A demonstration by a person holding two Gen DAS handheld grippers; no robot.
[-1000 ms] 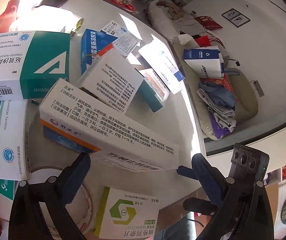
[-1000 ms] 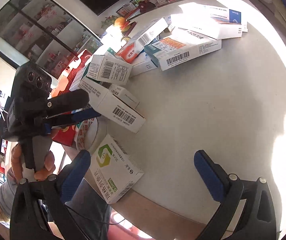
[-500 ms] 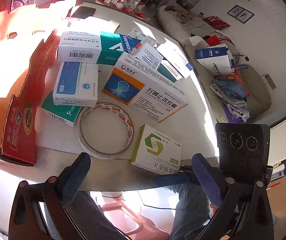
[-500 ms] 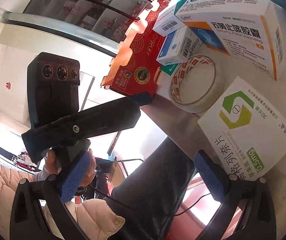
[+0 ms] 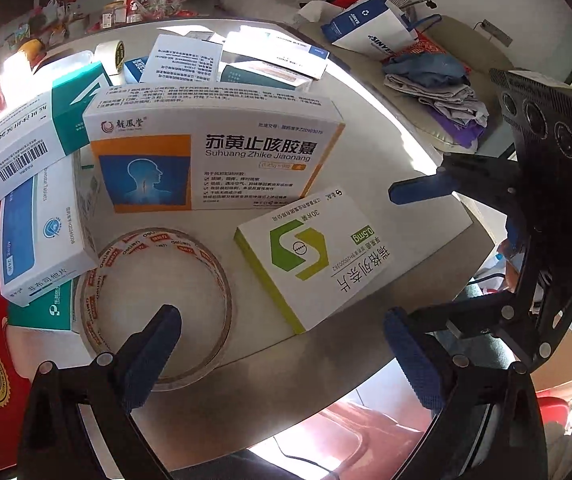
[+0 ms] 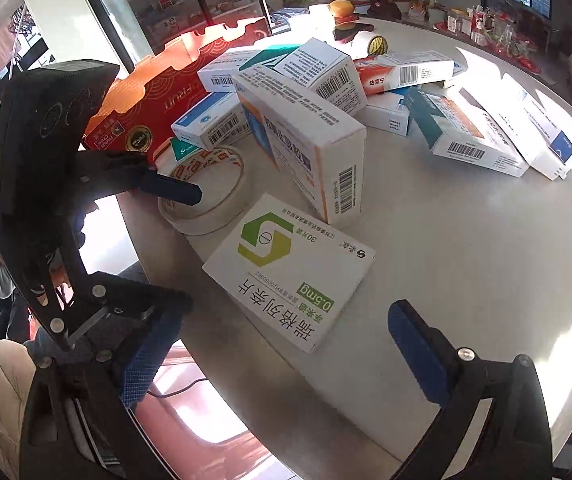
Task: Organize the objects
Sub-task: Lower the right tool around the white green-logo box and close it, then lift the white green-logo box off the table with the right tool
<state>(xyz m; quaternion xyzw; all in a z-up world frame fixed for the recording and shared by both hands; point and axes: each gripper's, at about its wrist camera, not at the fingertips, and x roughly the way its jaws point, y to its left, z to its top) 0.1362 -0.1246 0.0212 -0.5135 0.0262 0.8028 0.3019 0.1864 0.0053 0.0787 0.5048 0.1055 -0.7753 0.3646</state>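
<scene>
Both jaws stand open, empty. The green box (image 6: 289, 270) lies flat at the table (image 6: 465, 264) edge beside the tape (image 5: 158, 304). Likely light, crushable card; grip its long edges.

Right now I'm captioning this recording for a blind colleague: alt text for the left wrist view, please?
The open left gripper hovers over a white medicine box with a green hexagon logo lying flat near the round white table's edge. A clear tape roll lies left; a white-and-orange cough-capsule box stands behind.
</scene>
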